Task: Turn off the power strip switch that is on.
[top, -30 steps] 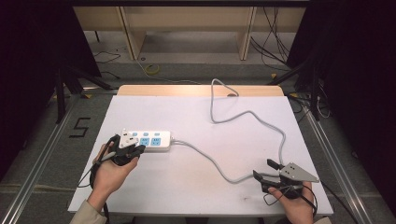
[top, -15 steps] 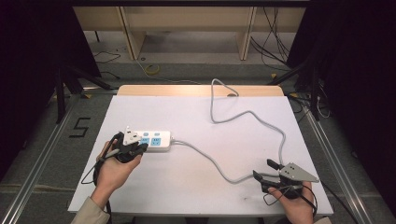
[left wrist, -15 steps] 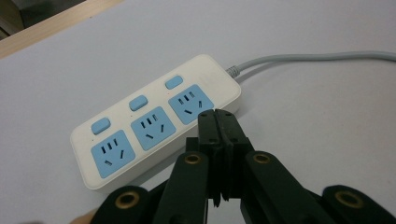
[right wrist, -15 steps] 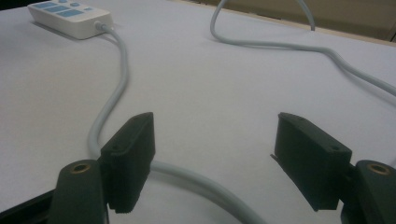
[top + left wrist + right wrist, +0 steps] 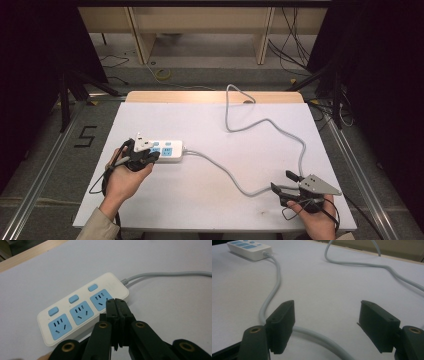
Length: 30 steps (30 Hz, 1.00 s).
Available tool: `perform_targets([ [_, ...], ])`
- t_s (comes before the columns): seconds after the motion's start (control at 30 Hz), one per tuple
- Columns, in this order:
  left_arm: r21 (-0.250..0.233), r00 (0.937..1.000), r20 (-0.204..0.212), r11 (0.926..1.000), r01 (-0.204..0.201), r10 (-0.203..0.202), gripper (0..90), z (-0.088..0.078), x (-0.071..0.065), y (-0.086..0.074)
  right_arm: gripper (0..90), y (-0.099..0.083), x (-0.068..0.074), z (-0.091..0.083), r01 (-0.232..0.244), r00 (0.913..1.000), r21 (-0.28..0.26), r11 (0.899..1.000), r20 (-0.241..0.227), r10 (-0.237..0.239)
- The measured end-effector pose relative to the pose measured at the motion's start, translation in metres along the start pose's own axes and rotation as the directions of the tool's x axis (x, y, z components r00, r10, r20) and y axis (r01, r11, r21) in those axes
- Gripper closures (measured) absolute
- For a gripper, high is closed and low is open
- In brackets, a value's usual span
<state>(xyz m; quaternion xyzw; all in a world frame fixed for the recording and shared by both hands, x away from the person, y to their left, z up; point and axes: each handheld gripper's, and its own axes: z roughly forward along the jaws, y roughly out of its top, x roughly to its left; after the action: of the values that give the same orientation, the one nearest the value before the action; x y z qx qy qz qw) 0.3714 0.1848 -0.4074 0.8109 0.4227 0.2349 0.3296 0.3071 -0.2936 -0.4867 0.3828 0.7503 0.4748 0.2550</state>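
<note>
- Nearest me, at the front right corner of the white counter (image 5: 210, 210), the right claw (image 5: 281, 183) rests in the person's hand with its jaws standing wide apart and nothing pinched.
- In the right gripper view that right claw (image 5: 327, 322) straddles the grey cable (image 5: 312, 333), which curves across the gap between the jaws; one jaw stands just over the cable, but the jaws are not pressing on it.
- On the front left, the left hand (image 5: 122, 177) holds the left claw (image 5: 150, 156) with its tips at the near edge of the power strip (image 5: 165, 150).
- In the left gripper view the left claw (image 5: 117, 306) has its jaws pressed flat together with nothing between them, the tips at the socket nearest the cable end of the power strip (image 5: 82, 310).
- The power strip is white with three blue sockets and three blue switches, and it lies flat on the left half of the counter.
- The cable (image 5: 235, 177) leaves the strip's right end, sags toward the right claw, then loops back up the right side and off the far edge of the counter.
</note>
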Motion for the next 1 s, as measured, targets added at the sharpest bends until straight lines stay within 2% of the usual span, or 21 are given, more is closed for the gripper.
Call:
perform_targets([
  [0.8, 0.007, 0.9998, -0.001, 0.9998, -0.018, 0.018, 89.1, 0.008, -0.002, 0.014, 30.1, 0.0, 0.0, 0.0, 0.002, 1.0, 0.0, 1.0, 0.0, -0.002],
  [0.83, 0.01, 0.9995, -0.004, 0.9995, -0.03, 0.03, 89.1, 0.008, -0.002, 0.015, 30.1, 0.0, 0.0, 0.0, 0.003, 1.0, 0.0, 1.0, 0.001, -0.003],
  [1.0, 0.017, 0.9994, -0.004, 0.9992, -0.036, 0.036, 89.2, 0.01, -0.002, 0.017, 30.1, 0.0, 0.0, 0.0, 0.003, 1.0, -0.002, 1.0, 0.002, -0.003],
])
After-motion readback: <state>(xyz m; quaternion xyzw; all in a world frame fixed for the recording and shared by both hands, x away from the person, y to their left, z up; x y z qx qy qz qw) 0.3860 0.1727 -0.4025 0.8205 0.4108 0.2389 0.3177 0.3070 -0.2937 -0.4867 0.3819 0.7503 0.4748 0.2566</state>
